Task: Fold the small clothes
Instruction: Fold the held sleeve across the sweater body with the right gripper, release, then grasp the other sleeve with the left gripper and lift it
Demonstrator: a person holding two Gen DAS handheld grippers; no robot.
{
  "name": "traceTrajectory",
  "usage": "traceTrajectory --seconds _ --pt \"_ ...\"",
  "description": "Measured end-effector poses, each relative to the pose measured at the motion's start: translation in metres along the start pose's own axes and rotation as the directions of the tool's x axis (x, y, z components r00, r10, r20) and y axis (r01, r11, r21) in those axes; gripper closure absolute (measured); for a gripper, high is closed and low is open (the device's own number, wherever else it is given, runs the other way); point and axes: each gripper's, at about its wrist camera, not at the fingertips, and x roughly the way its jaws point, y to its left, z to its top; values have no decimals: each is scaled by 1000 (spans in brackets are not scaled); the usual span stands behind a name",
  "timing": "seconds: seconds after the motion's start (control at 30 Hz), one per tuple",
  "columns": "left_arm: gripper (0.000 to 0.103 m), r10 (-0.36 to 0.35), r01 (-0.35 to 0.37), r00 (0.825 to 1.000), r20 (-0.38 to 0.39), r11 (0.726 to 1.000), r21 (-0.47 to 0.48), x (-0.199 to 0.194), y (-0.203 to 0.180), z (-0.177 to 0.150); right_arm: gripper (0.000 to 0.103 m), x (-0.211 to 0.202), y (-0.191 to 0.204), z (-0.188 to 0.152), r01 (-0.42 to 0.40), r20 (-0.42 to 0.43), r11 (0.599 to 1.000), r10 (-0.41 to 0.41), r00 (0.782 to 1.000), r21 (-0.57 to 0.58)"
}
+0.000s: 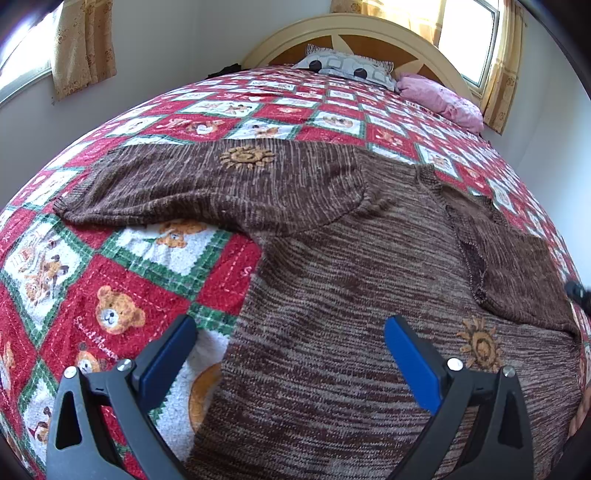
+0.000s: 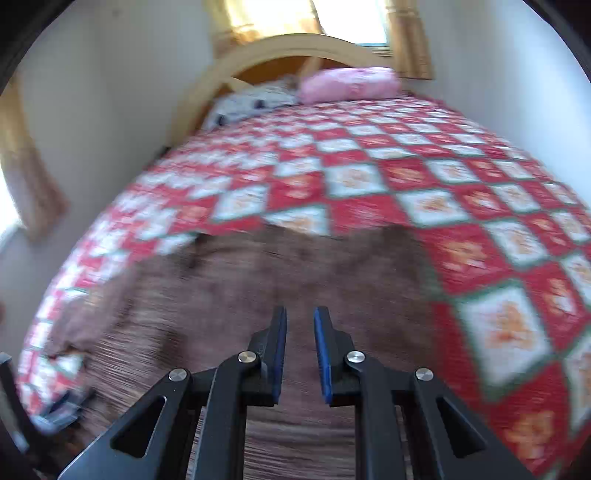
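While the brown knit sweater [image 1: 332, 295] lies spread on the teddy-bear quilt [image 1: 110, 295], body near, neck toward the far headboard [image 1: 369, 33], the left gripper [image 1: 291, 354] hangs wide open over its near left edge, holding nothing. The right gripper [image 2: 300, 343] shows a narrow empty gap above blurred knit. One sleeve stretches far-left. Best pinch that cuff cleanly and fold across the body's near-to-far axis.

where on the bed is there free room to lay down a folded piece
Free: the wide quilt stretch between the brown sweater and the pillows, and the patch under its left sleeve. Crowded: the near middle, where the sweater spreads.
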Motion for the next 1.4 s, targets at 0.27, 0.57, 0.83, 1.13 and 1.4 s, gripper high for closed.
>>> traceTrajectory --seconds 0.27,0.57,0.83,1.13,1.4 --pt "0 44 -43 999 -15 999 32 3 -7 0 86 2 -60 -35 -29 -4 991 29 1000 130" --pt "0 66 -65 998 -20 997 47 4 -10 -1 85 -61 -113 -34 -18 234 926 -76 969 377" --pt "0 91 -91 996 -21 995 30 4 -9 -1 85 -25 -46 -33 -92 116 986 76 990 142" --pt "0 116 -105 990 80 985 -134 -32 44 19 30 -5 -3 -45 -71 20 995 73 997 -77" --pt "17 182 -112 977 110 879 -464 -31 164 59 30 -4 -7 -46 -89 9 995 89 996 -41"
